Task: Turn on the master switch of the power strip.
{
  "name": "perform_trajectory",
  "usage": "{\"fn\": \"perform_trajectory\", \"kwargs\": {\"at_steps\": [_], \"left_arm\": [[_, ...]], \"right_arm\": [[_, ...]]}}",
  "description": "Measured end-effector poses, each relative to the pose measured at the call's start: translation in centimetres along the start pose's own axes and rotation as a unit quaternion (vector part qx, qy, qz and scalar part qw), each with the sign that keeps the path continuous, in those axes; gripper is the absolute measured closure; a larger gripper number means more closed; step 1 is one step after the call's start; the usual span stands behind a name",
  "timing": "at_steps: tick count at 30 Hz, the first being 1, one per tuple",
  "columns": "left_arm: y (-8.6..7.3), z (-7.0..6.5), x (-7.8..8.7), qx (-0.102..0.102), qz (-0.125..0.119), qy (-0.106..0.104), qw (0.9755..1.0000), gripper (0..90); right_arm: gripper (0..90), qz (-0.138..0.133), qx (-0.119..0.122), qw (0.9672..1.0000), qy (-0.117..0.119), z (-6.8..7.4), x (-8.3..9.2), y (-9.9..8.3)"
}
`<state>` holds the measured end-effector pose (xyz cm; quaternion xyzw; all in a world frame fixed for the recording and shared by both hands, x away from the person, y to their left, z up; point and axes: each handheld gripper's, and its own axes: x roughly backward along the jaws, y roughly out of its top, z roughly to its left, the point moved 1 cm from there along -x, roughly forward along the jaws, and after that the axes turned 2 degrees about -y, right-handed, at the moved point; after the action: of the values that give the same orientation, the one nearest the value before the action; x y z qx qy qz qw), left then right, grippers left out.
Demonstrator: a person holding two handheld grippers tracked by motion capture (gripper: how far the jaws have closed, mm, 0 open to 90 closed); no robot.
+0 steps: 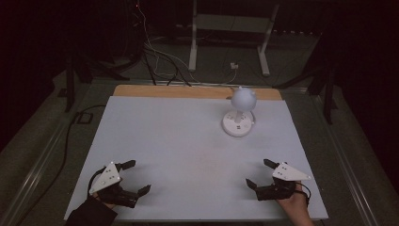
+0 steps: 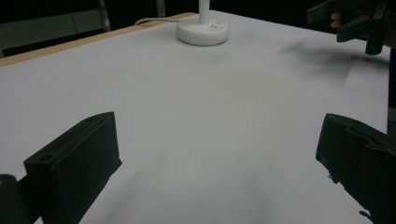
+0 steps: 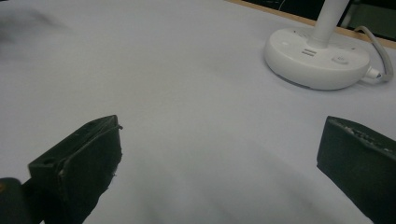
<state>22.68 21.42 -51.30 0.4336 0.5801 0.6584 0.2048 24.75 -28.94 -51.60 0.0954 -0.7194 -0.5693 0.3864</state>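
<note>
A white desk lamp [image 1: 241, 110] stands on the white table top [image 1: 179, 150] toward the back right, its round head tilted over a disc base [image 1: 237, 125] with small buttons. That base [image 2: 203, 31] sits far ahead in the left gripper view and nearer, at upper right, in the right gripper view [image 3: 317, 58], with its cord [image 3: 377, 53] trailing off. My left gripper [image 1: 137, 178] rests open near the front left edge, nothing between its jaws. My right gripper [image 1: 260, 173] is open near the front right edge, also holding nothing. The right gripper [image 2: 355, 21] appears far off in the left gripper view.
A wooden strip [image 1: 164, 91] runs along the table's back edge. Behind it on the dark floor lie cables [image 1: 160, 56] and a white table frame [image 1: 230, 37]. Metal rails [image 1: 42, 160] flank the table on both sides.
</note>
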Motion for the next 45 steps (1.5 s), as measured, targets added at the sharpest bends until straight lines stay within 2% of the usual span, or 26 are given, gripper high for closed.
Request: {"fn": "perform_trajectory", "kwargs": {"at_steps": [4, 12, 17, 30, 36, 40, 45], "left_arm": [[0.0, 0.0, 0.0, -0.004, 0.000, -0.002, 1.0000, 0.1], [0.1, -0.1, 0.0, -0.002, -0.002, -0.006, 1.0000, 0.0], [0.1, -0.1, 0.1, -0.005, -0.002, -0.004, 1.0000, 0.0], [0.1, -0.2, -0.1, -0.005, -0.004, -0.008, 0.9999, 0.1], [0.1, -0.2, -0.2, -0.006, -0.002, -0.008, 0.9999, 0.1], [0.1, -0.2, -0.2, -0.005, -0.002, -0.010, 0.9999, 0.1], [0.1, -0.2, -0.2, -0.005, -0.004, -0.012, 0.9999, 0.1]], "right_arm": [[0.0, -0.001, -0.004, 1.0000, 0.002, 0.0, 0.1, 0.1], [0.0, 0.009, 0.013, 0.9999, 0.005, 0.5, 0.0, 0.3], [0.0, 0.010, 0.015, 0.9998, 0.009, 0.7, 0.0, 0.5], [0.0, 0.031, 0.003, 0.9989, 0.036, 1.4, -0.1, 1.2], [0.0, 0.042, 0.006, 0.9979, 0.048, 2.0, -0.1, 1.7], [0.0, 0.044, 0.006, 0.9976, 0.054, 2.3, -0.2, 2.2], [0.0, 0.039, -0.008, 0.9972, 0.063, 2.3, -0.1, 2.9]]}}
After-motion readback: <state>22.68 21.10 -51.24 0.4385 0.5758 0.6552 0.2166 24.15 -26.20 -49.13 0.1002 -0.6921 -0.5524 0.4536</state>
